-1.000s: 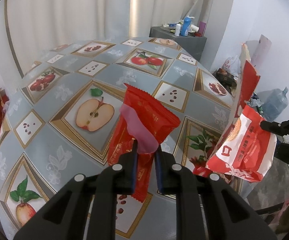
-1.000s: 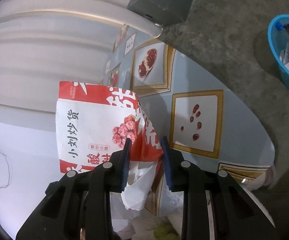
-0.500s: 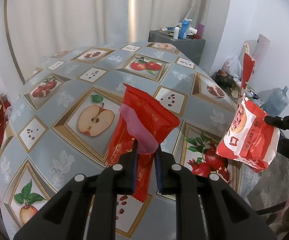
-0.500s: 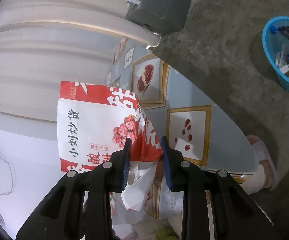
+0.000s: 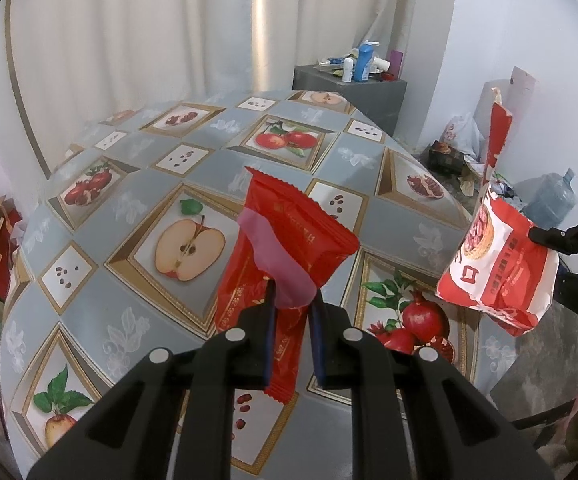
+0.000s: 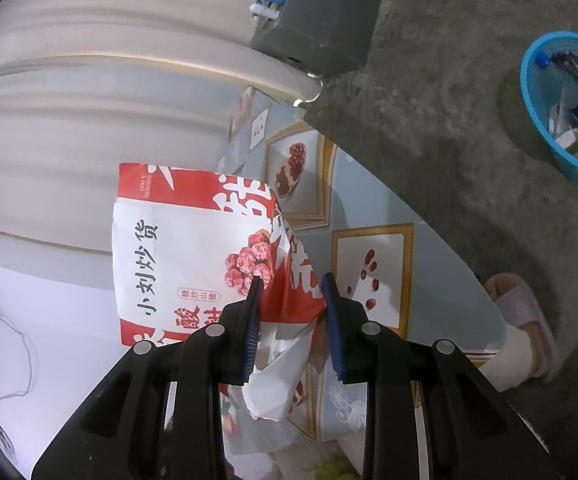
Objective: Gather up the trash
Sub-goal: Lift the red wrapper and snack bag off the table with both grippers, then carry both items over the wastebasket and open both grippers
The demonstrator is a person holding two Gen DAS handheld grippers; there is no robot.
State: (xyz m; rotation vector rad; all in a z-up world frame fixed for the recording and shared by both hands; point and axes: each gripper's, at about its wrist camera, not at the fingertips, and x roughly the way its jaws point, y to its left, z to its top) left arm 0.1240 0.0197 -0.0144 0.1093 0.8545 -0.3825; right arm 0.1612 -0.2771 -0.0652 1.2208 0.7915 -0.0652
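While both of your grippers are holding trash up in the air, the thing that matters most is where the blue basket (image 6: 569, 108) is sitting. It is on the floor, far off to the upper right in the right wrist view, well apart from the table (image 5: 137, 200) and already holding other rubbish. No fingers are near it yet.

Your right gripper (image 6: 291, 292) is squeezing the red and white snack bag (image 6: 193, 248). Its fingers are pressing on the crumpled corner of the bag, and the rest of the bag is sticking out ahead and to the left of the fingers. Its long side is running away from you, toward the curtain. In the left wrist view the same bag is hanging at the right edge, off the side of the table.

Your left gripper (image 5: 293, 296) is squeezing the red wrapper (image 5: 297, 232). The fingers are nearly together, pinching the wrapper near its middle, with a pink piece sitting on top. The wrapper is long and thin. Its far end is pointing up and away over the table, and its near end is hanging down below the fingers.

I think your right hand is the nearer one to the basket, since only its camera is showing it. So the bag probably goes in first. You are needing to swing it right, over the floor, until the bag is hanging above the basket's open top.
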